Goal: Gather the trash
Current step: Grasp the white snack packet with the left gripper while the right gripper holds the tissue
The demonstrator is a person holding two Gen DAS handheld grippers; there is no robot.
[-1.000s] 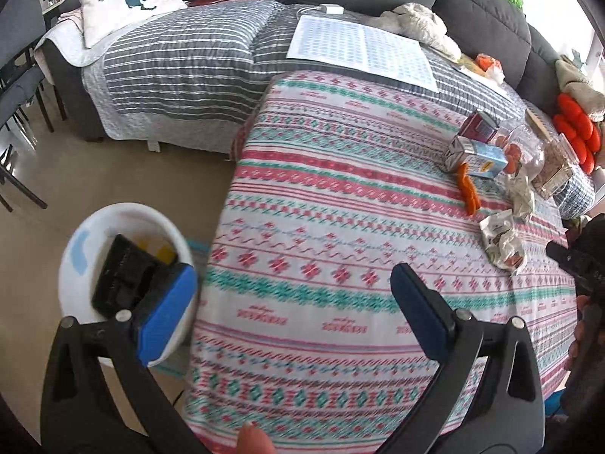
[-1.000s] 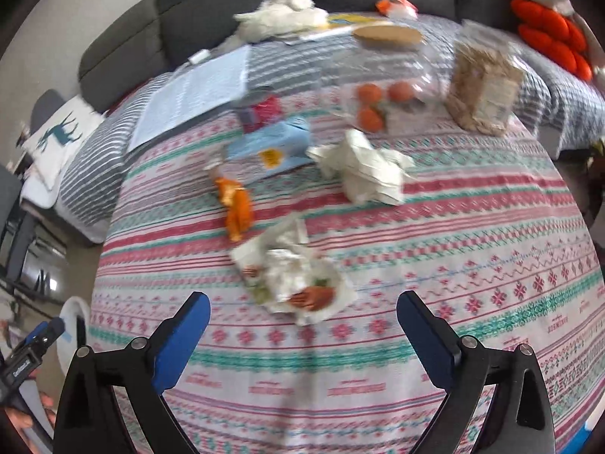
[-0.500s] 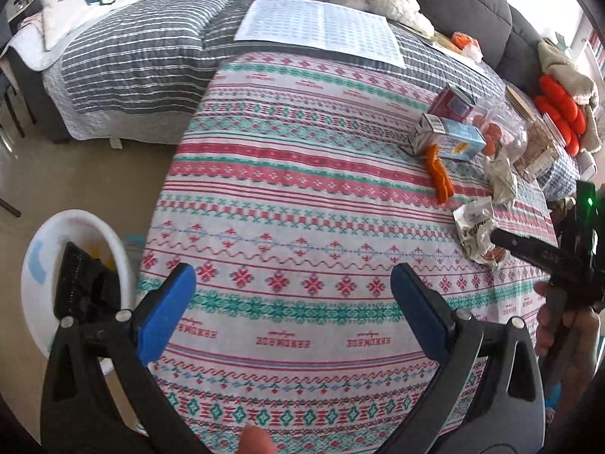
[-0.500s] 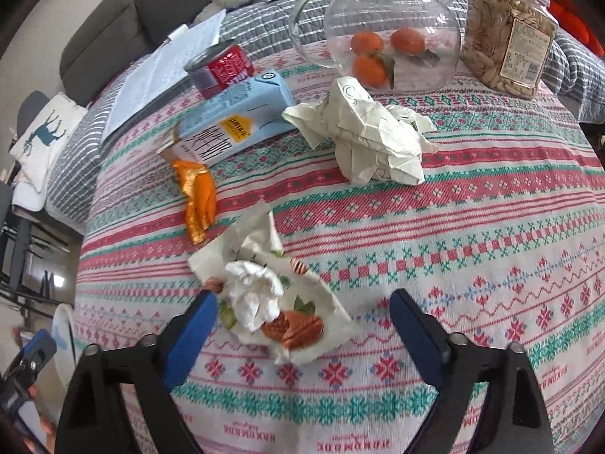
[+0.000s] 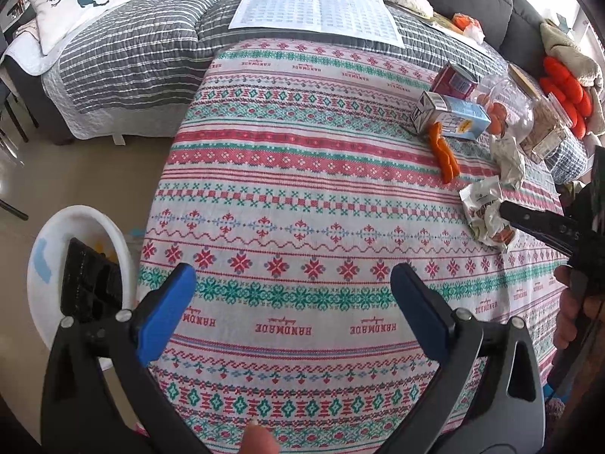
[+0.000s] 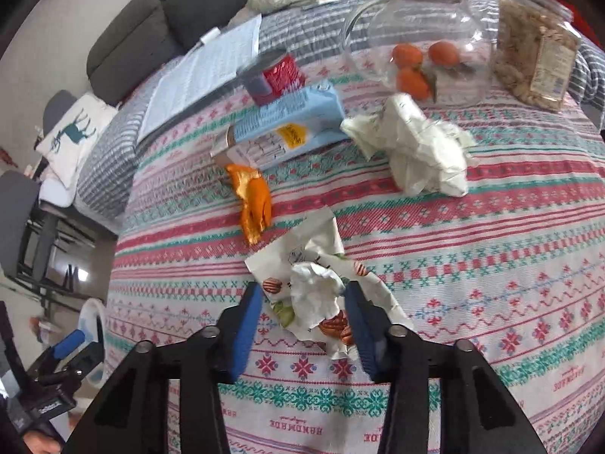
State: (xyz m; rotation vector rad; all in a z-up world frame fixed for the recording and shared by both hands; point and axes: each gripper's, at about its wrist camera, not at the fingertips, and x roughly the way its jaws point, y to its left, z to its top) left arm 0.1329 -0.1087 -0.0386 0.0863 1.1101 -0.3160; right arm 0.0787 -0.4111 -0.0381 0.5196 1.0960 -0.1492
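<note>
A crumpled nut wrapper (image 6: 314,299) lies on the patterned tablecloth (image 6: 491,265); in the left wrist view the wrapper (image 5: 486,212) sits at the right. My right gripper (image 6: 302,289) straddles it with jaws closing. The right pad touches the crumple and the left pad stands a little apart from it. More trash lies behind: an orange peel (image 6: 255,200), a crumpled paper (image 6: 419,151), a blue carton (image 6: 287,128) and a red can (image 6: 274,77). My left gripper (image 5: 293,276) hangs open over the near part of the cloth with nothing between its fingers.
A white bin (image 5: 87,219) holding a black tray (image 5: 90,280) stands on the floor left of the table. A glass jar with oranges (image 6: 419,38) and a jar of nuts (image 6: 537,60) stand at the back. A sofa with a striped blanket (image 5: 132,56) lies behind.
My right gripper has come down over the nut wrapper and its jaws have narrowed from wide to close around it. The left gripper has shifted right over the table, still open.
</note>
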